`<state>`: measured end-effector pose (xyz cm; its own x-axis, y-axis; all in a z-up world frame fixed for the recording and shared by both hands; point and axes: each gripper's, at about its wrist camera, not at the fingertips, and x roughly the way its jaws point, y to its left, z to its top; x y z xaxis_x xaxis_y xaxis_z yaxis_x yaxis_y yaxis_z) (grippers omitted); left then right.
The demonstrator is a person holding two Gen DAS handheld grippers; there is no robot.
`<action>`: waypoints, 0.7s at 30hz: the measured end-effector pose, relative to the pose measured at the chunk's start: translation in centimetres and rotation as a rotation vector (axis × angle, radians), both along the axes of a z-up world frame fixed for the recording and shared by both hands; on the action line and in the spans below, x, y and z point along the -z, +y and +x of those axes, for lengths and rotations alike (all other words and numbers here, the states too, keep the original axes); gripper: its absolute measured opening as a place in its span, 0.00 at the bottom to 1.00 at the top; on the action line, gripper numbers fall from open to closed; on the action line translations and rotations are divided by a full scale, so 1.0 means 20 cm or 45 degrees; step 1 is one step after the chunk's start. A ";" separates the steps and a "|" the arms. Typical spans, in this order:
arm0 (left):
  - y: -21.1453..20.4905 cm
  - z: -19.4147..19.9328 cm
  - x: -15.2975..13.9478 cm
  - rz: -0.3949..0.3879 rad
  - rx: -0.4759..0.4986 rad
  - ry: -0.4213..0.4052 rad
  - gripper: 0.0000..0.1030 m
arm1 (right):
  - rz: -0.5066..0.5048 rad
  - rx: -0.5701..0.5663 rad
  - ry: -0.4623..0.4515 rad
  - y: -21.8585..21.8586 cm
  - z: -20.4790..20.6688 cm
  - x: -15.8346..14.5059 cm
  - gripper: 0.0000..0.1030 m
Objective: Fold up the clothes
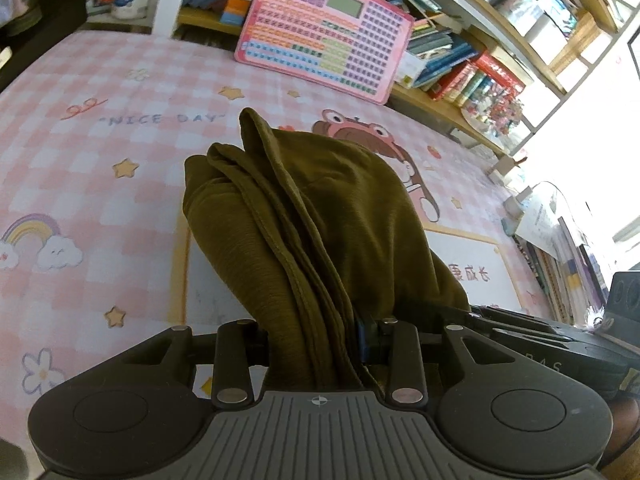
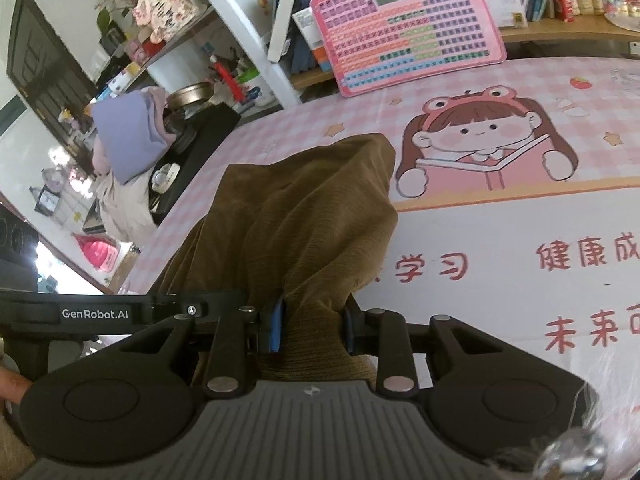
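The olive-green garment is bunched between the pads of the left hand-held gripper, which clamps its folds, and drapes forward over the pink checked surface. The right hand-held gripper pinches another part of it, toward the surface's printed middle.

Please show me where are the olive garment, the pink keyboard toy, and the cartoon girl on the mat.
olive garment (image 1: 320,208): left wrist view, its bunched folds.
pink keyboard toy (image 2: 412,24): right wrist view, its key rows.
cartoon girl (image 2: 480,132): right wrist view, her face.
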<state>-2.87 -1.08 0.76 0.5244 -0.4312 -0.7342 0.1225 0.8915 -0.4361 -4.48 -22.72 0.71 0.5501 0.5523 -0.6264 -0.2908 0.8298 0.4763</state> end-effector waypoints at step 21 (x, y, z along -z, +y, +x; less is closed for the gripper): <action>0.19 0.28 0.01 -0.027 0.112 -0.007 0.31 | -0.030 0.121 0.020 0.19 0.18 0.02 0.26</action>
<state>2.70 2.77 0.53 0.4874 -0.4915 -0.7217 0.2025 0.8676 -0.4542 -0.91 -18.84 0.40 0.5894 0.4832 -0.6474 -0.2031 0.8643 0.4602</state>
